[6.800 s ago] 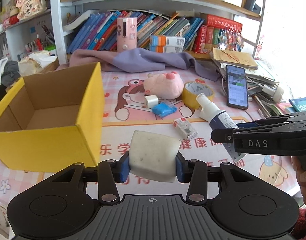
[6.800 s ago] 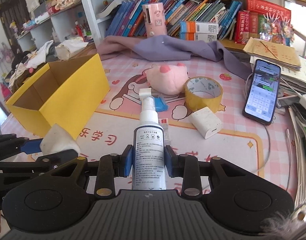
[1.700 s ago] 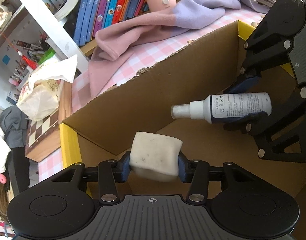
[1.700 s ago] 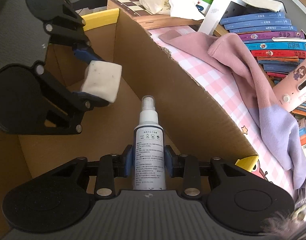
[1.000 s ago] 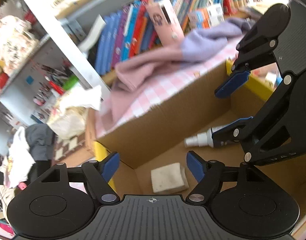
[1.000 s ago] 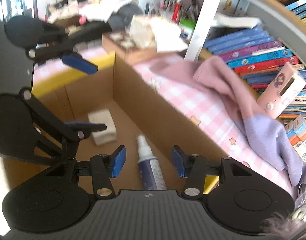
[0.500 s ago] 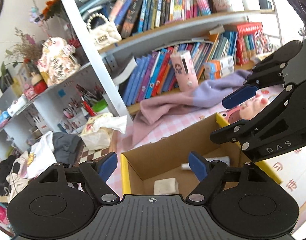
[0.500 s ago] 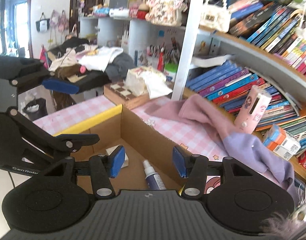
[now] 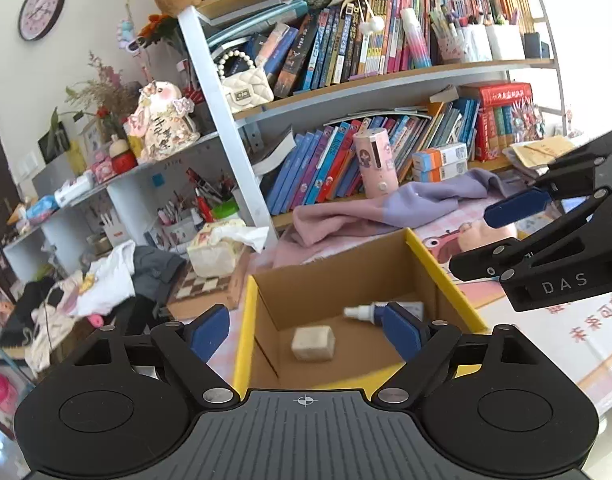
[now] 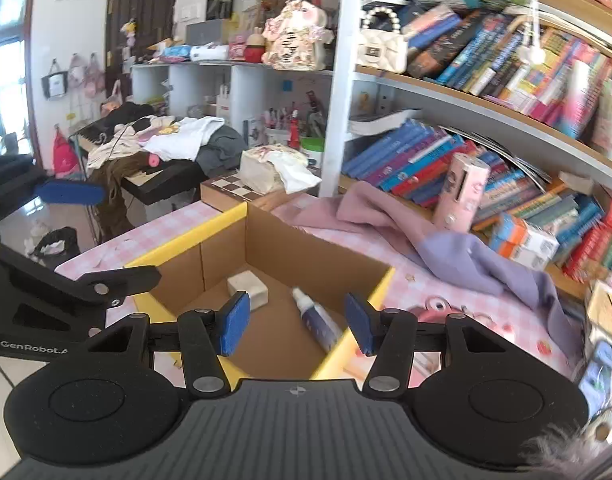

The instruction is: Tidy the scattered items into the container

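A white block [image 9: 312, 343] and spray bottle [image 9: 380, 311] were seen lying inside the yellow box [image 9: 446, 276]. Behind the box a pink cloth [image 10: 418, 236] was draped; what was probably a phone [image 10: 598, 364] showed only in the right view. The left gripper [image 9: 306, 330] was opening, empty; the right gripper [image 10: 297, 322] was held apart, empty.

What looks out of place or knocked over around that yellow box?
Inside the yellow cardboard box, the spray bottle lies on its side rather than upright, beside a white sponge block. Behind the box, a pink and purple cloth sprawls crumpled across the table. Nothing looks spilled or broken.

Spray bottle [image 9: 386, 310] body partly hidden behind left gripper's pad (label unreadable), right-view books [image 10: 562, 68] blurred.
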Demonstrator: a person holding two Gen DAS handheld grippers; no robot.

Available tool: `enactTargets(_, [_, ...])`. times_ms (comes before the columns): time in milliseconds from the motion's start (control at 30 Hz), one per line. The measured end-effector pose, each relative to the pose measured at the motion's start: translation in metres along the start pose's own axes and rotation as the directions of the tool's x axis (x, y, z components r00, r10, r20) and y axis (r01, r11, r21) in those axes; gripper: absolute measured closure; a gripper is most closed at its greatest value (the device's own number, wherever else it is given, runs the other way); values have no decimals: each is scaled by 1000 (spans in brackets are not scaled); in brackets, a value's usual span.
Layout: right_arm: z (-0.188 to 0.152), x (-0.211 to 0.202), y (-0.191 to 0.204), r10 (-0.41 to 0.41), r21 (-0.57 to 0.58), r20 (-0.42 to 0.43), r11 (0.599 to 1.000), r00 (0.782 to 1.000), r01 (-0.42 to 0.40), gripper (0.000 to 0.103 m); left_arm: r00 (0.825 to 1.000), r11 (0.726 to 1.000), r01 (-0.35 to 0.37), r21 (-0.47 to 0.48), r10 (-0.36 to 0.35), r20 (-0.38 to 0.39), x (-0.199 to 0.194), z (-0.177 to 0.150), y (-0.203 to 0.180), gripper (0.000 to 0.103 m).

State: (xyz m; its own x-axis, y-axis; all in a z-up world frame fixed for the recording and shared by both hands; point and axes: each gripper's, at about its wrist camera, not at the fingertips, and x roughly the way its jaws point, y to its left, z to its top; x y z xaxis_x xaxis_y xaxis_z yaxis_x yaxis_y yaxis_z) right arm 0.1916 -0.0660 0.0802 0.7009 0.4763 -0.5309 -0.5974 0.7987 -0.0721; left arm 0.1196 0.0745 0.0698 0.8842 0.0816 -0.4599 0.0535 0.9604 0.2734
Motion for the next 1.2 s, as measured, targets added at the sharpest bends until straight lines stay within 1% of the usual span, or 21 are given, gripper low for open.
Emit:
enactTargets(200, [-30, -30, 10, -51, 67, 20, 997, 999, 50, 52, 1000, 996, 8, -86, -10, -24, -24, -26, -12, 16])
enactTargets(367, [-52, -43, 17, -96, 114, 20, 989, 995, 93, 52, 999, 992, -16, -128, 12, -34, -41, -45, -18, 16])
enactTargets(567, [-76, -51, 27, -113, 149, -19, 982, 993, 115, 51, 997, 991, -20, -130, 10, -70, -51, -63, -25, 16])
enactTargets(700, [-94, -57, 37, -146, 178, -30, 973, 989, 149, 51, 995, 990, -12, -143, -2, -101, -53, -74, -31, 16])
enactTargets(933, [-116, -67, 51, -165, 210, -60, 962, 984, 174, 51, 992, 990, 23, -137, -39, -118, -63, -86, -41, 16])
enactTargets(1000, [-119, -71, 55, -174, 201, -54, 963, 983, 181, 49, 991, 988, 31, -152, -51, -126, -65, -89, -41, 16])
enactTargets(1067, [-121, -74, 59, -183, 192, -50, 963, 982, 190, 44, 988, 985, 37, -169, -61, -143, -64, -93, -41, 16])
enactTargets(1100, [-123, -75, 60, -186, 190, -50, 963, 981, 193, 44, 986, 984, 37, -175, -65, -153, -63, -95, -42, 16])
enactTargets(1200, [-128, -76, 62, -192, 186, -67, 962, 979, 201, 40, 981, 980, 38, -196, -74, -182, -61, -101, -42, 16])
